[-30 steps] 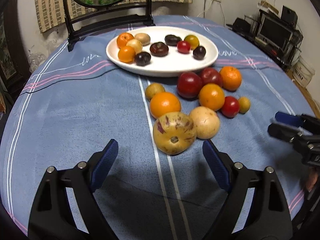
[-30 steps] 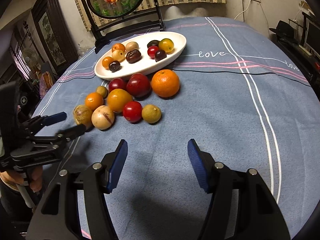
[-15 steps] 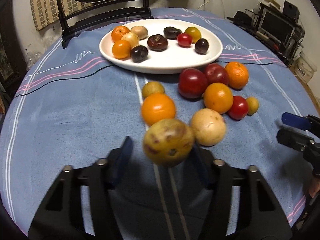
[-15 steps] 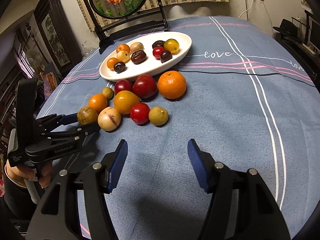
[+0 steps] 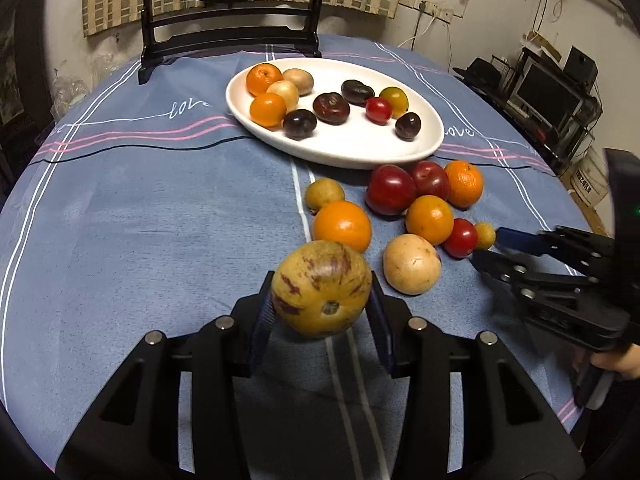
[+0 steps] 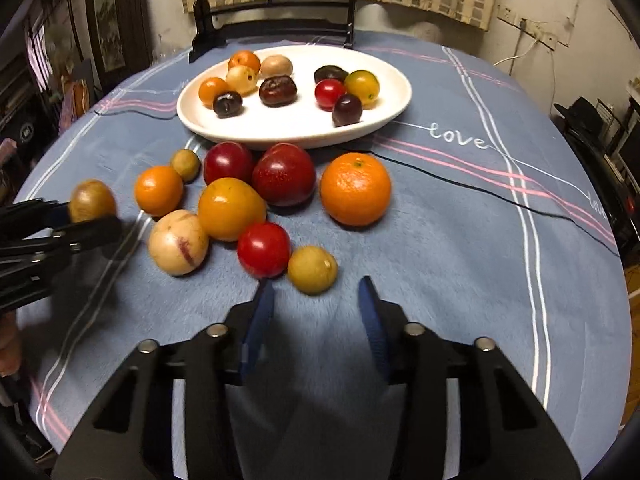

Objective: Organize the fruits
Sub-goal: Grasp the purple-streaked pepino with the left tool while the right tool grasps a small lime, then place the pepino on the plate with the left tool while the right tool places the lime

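While my left gripper (image 5: pixel 322 312) holds the streaked yellow melon-like fruit (image 5: pixel 321 288) clenched between its jaws, lifted just above the blue-clothed desk (image 5: pixel 120 240), my right gripper (image 6: pixel 316 320) hovers with jaws spread and empty, just short of a small yellow-green fruit (image 6: pixel 312 269) and a red tomato-like fruit (image 6: pixel 263 249). I judge the held fruit fairly light, smooth and slippery, with soft skin that could bruise, so a grip across its widest middle, as now, seems safest. Behind it, the white oval plate (image 5: pixel 360 152) carries nine small fruits: two oranges, two pale ones, three dark plum-like ones, a red one and a yellow-green one, leaving its near half bare. Between plate and grippers lie loose fruits on the cloth, among them a large mandarin (image 6: pixel 355 189), two dark red plums and a pale round fruit (image 5: pixel 412 264), touching in a cluster.
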